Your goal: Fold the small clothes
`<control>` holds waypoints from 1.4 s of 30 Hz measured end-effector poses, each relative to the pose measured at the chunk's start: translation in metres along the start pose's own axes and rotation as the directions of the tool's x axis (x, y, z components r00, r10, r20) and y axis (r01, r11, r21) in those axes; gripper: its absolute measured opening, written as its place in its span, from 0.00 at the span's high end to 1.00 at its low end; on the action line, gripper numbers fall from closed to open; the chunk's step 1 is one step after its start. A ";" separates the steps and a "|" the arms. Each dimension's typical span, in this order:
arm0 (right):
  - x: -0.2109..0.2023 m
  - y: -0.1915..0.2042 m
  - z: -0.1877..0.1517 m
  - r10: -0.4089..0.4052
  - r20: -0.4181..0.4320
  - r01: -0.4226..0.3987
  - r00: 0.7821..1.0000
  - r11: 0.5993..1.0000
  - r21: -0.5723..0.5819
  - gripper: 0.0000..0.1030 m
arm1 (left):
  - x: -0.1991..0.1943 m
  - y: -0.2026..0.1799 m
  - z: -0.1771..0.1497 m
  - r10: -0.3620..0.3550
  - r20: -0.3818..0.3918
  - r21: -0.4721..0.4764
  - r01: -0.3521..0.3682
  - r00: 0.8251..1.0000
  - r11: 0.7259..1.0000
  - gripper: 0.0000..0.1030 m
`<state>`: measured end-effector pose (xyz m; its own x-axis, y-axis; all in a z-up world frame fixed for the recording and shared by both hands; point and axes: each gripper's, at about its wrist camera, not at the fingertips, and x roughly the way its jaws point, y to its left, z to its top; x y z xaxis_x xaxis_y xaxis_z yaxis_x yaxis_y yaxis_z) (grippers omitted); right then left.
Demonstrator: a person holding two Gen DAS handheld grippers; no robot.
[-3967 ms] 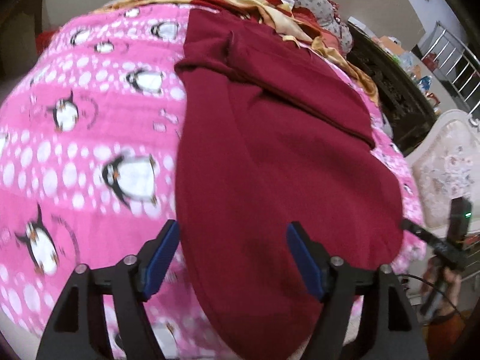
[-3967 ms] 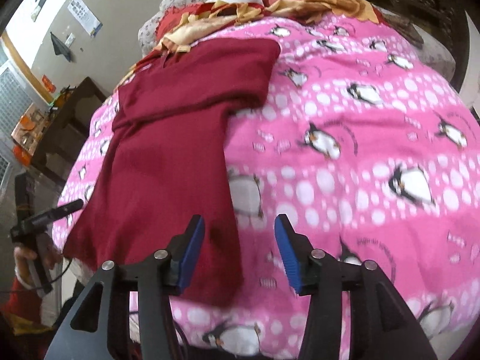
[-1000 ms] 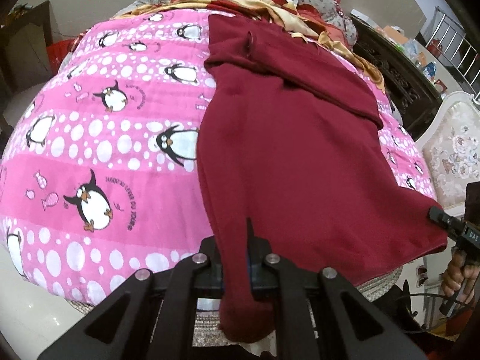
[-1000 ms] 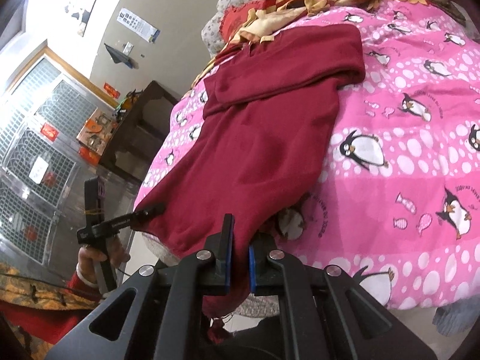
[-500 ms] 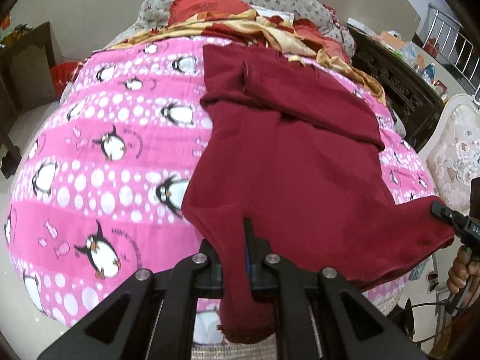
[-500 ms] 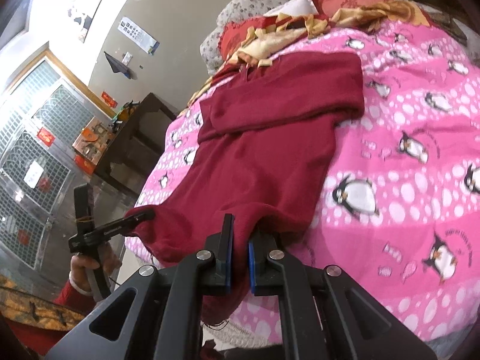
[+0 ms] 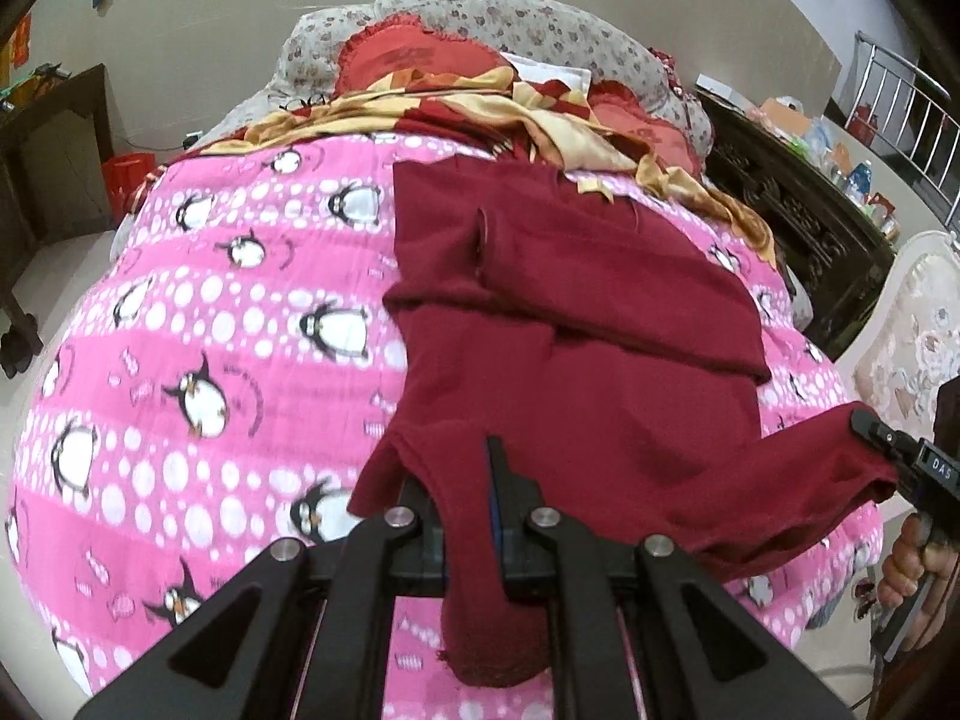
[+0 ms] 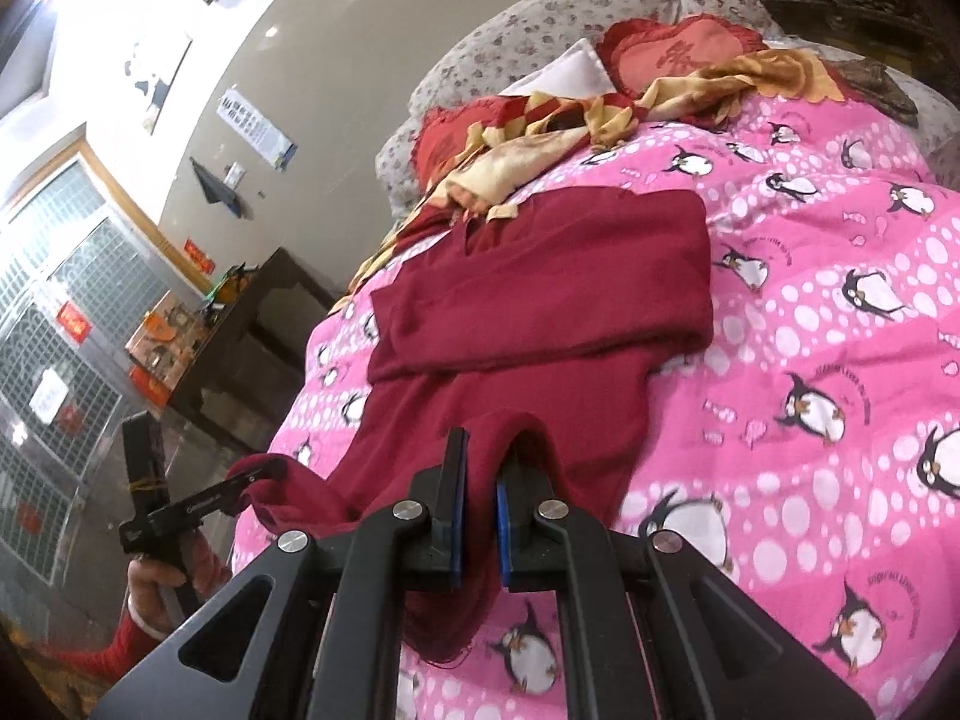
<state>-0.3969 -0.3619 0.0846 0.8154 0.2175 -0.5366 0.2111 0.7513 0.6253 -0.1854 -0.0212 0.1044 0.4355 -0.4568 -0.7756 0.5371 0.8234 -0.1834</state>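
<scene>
A dark red sweater (image 7: pixel 576 324) lies on the pink penguin blanket (image 7: pixel 198 312), its sleeves folded across the chest at the far end. My left gripper (image 7: pixel 468 480) is shut on one corner of its near hem, lifted off the bed. My right gripper (image 8: pixel 480 480) is shut on the other hem corner, also lifted. The sweater (image 8: pixel 540 312) hangs slack between the two grippers. The right gripper shows in the left wrist view (image 7: pixel 882 450) and the left gripper in the right wrist view (image 8: pixel 258 480), each pinching the hem.
Red and yellow cloths (image 7: pixel 480 96) and pillows pile at the head of the bed (image 8: pixel 810 312). A dark cabinet (image 7: pixel 798 210) and a pale chair (image 7: pixel 906 348) stand on one side. A dark table (image 7: pixel 54 138) stands on the other.
Both grippers, shut on the hem corners, have risen and carried the hem forward toward the head of the bed. The lower part of the sweater now bunches and lifts off the blanket.
</scene>
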 end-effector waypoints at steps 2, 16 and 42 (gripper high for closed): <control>0.005 -0.005 0.008 -0.013 0.010 0.013 1.000 1.000 0.022 0.82 | 0.003 -0.002 0.009 0.006 0.014 0.006 -0.006 1.000 1.000 0.92; 0.022 -0.015 0.048 -0.063 0.054 0.061 0.997 0.997 0.049 0.82 | 0.031 -0.014 0.051 0.031 0.037 0.021 -0.032 0.999 0.999 0.92; 0.049 -0.035 0.091 -0.124 0.079 0.120 0.989 0.991 0.049 0.82 | 0.070 -0.029 0.108 0.065 0.046 0.054 -0.067 0.997 0.996 0.92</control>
<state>-0.3148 -0.4342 0.0879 0.8227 0.0729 -0.5637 0.3342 0.7403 0.5834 -0.0926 -0.1137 0.1204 0.5020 -0.4172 -0.7576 0.5446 0.8330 -0.0978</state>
